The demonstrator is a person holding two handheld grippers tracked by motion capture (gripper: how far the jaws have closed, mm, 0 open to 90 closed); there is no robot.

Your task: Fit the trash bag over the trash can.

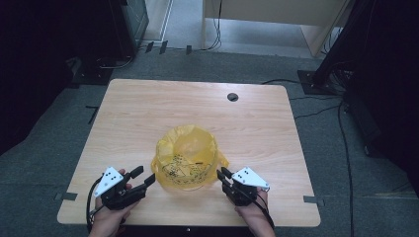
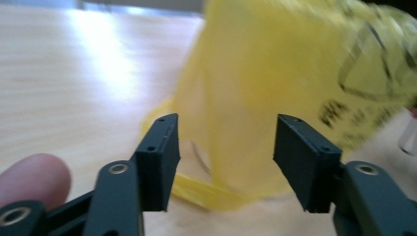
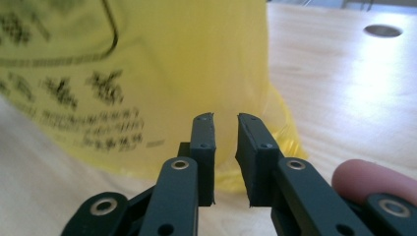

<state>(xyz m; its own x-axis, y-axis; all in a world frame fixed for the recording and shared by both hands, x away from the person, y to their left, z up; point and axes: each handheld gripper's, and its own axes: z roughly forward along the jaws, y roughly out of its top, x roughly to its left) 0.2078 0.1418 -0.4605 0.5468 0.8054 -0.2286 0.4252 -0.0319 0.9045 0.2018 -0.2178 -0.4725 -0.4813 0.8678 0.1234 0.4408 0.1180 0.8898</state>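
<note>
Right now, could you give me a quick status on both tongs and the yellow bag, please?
Left tongs open wide, empty, beside bag. Right tongs nearly closed, a narrow gap, empty, near bag's other side. Bag upright, mouth open, mid-table. Nothing in the way.

A light wooden table (image 1: 148, 113) with rounded corners fills the middle of the high view, standing on grey carpet. A yellow plastic bag (image 1: 187, 158) printed with black markings stands open on it, just below the frame's centre. A small dark round hole (image 1: 232, 97) sits near the table's far edge, upper centre.
</note>
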